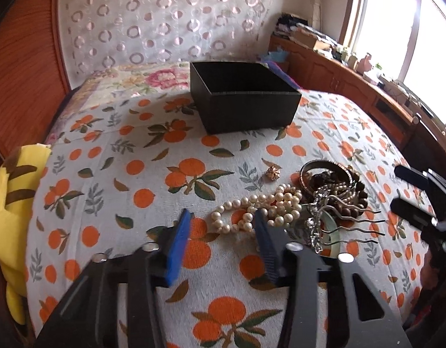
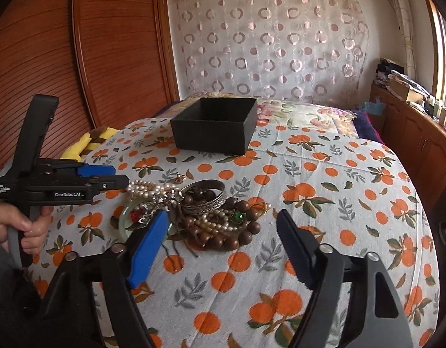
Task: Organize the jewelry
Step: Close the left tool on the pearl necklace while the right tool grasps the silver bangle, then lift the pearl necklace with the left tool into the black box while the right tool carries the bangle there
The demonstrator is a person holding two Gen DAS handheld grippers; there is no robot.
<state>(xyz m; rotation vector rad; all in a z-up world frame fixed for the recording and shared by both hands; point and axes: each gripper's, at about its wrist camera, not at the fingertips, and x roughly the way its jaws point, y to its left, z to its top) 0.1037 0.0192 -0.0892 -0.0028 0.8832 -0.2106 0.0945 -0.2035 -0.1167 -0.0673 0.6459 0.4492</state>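
Jewelry pile sits on the orange-print bedspread, near side of the bed. Empty black box stands well apart from it, toward the headboard; likely the destination.

Pile contents, as far as resolvable: white pearl necklace on the left edge, looped loosely; brown wooden bead strand; metal bangles stacked on top; silver hair comb with wavy prongs pointing right. A small gold-toned bead or charm lies alone, just beside the pile on the box side.

Left gripper: jaws partly apart, nothing between the pads. Right-hand finger reaches the pearl loops; left-hand blue pad stands over bare cloth. Whether the finger touches the pearls, cannot tell.

Right gripper: jaws wide, empty, hovering at the near side of the pile, straddling the wooden beads in view.

Handling judgement:
- Pearls: light, limp, smooth. Will slip and trail if pinched at one bead. Best taken where several loops bunch together.
- Strands look intertwined; lifting one may drag the neighbours. Lift slowly.
- Bangles: rigid, take across the rim.
- Comb: stiff, prongs can snag strands; grip the decorated spine.
- Bedspread is soft; pads may pinch cloth with the beads.
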